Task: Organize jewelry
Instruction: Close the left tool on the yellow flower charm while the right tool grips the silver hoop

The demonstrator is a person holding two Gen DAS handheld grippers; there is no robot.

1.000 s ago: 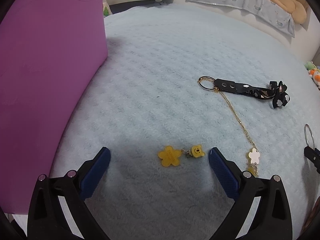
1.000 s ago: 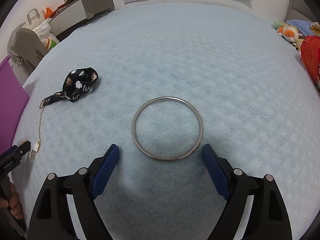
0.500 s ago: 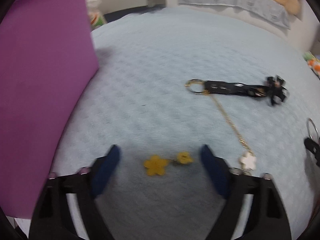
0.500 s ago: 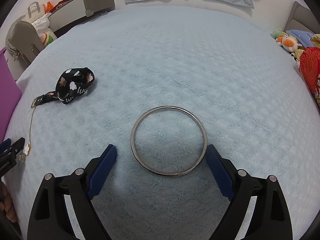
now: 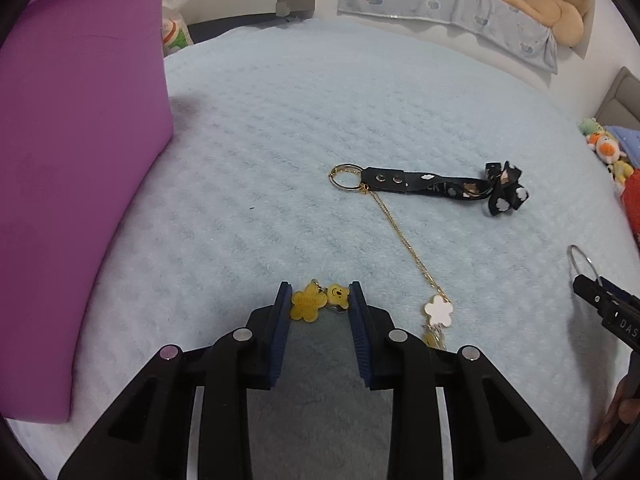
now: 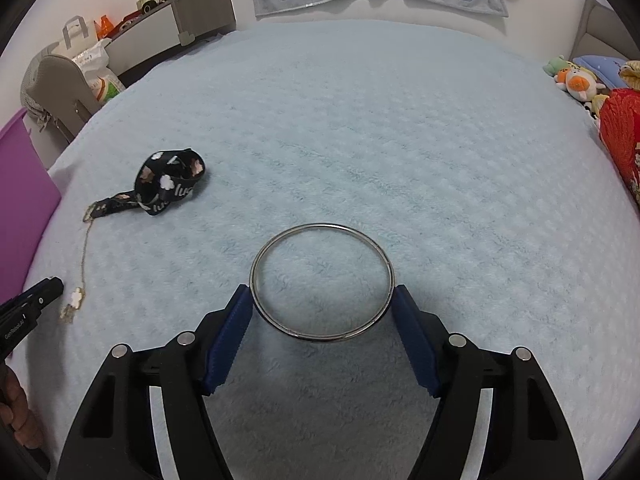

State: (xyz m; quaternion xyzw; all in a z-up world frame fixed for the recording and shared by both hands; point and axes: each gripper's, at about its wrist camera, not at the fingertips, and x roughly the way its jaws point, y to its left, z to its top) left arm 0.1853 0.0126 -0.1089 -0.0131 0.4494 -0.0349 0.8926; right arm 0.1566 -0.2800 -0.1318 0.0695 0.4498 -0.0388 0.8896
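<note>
A yellow flower-and-bear charm lies on the pale blue blanket. My left gripper is closing on it; its blue pads touch the flower on one side and the bear on the other. A silver bangle lies flat between the jaws of my right gripper. Those jaws are closing too, with the pad tips against the bangle's left and right rim. In the left wrist view the right gripper shows at the right edge.
A black strap keychain with a gold ring, a gold chain and a white flower charm lies between the two grippers. A tall purple box stands at the left. Plush toys and a red cushion line the right edge.
The left jaws have come together from wide apart onto the yellow charm, bunching flower and bear closer. The right jaws have narrowed until their tips meet the bangle.
</note>
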